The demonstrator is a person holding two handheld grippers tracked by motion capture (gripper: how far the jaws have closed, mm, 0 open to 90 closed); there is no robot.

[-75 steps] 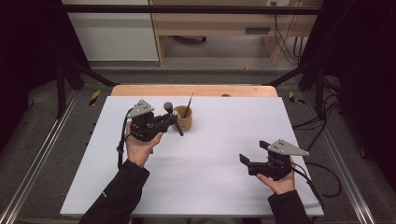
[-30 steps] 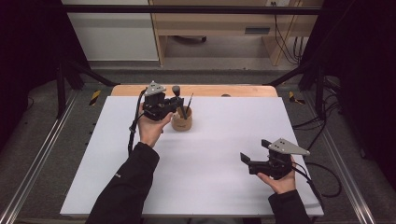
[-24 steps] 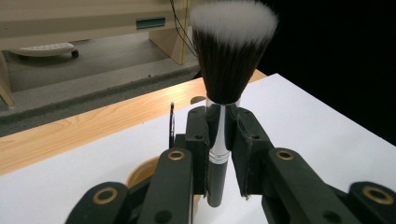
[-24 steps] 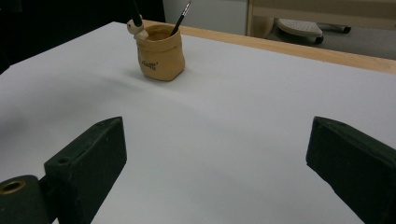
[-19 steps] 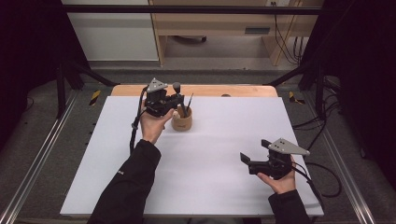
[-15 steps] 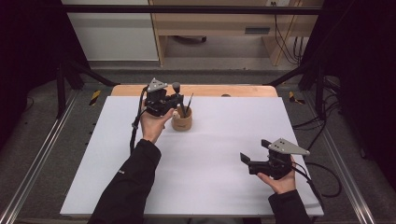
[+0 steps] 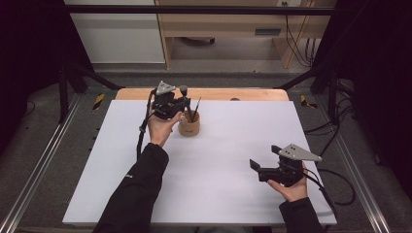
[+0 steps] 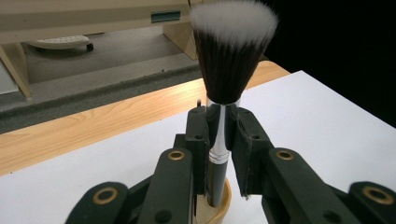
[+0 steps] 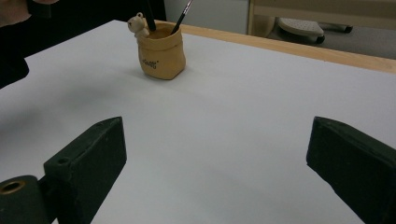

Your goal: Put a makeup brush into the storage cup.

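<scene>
Where clamped upright, makeup brush [image 8: 223, 93]: dark white-tipped bristles, silver ferrule.

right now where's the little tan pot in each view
High view: the tan pot stands at the far middle-left of the white sheet, beside the left tool.
Left gripper view: bottom centre, its rim under the clamped brush.
Right gripper view: upper left.
Shared landmark: the wooden table edge behind it.

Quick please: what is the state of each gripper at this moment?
Left gripper: shut on the makeup brush, its handle end down in the small holder.
Right gripper: open, holding nothing, above the white table.
</scene>
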